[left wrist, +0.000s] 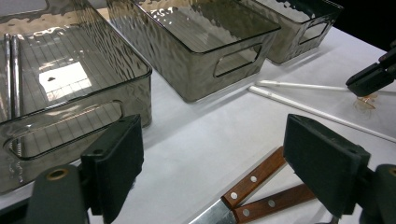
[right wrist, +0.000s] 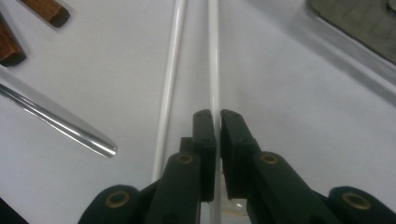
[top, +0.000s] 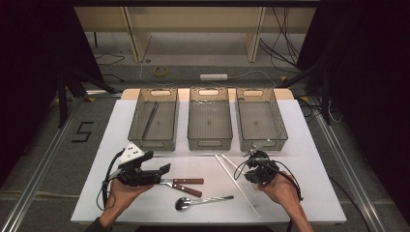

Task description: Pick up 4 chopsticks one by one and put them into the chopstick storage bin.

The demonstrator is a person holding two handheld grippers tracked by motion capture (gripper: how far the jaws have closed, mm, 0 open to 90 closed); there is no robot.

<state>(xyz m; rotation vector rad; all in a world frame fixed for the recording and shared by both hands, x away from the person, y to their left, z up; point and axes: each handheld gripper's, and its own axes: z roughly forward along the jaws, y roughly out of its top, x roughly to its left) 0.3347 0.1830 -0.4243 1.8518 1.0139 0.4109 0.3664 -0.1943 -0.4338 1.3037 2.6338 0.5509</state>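
While the white chopstick runs straight ahead from between the right gripper's jaws, those jaws stand nearly closed and clamp its near end, so the step in hand looks like the pick-up of one stick from the pair. Its twin, the second chopstick, lies just to the left of the jaws and close alongside (the two nearly meet farther ahead), apart from the pads. Farther left of these jaws are the spoon handle and the brown knife handles.

The left gripper is released, jaws spread wide with nothing between them, above the table just beside two wooden-handled knives.

Next, I judge, the stick must be lifted cleanly without dragging its twin, then carried to a bin; the left bin already holds long metal pieces, while the middle bin and right bin look empty.
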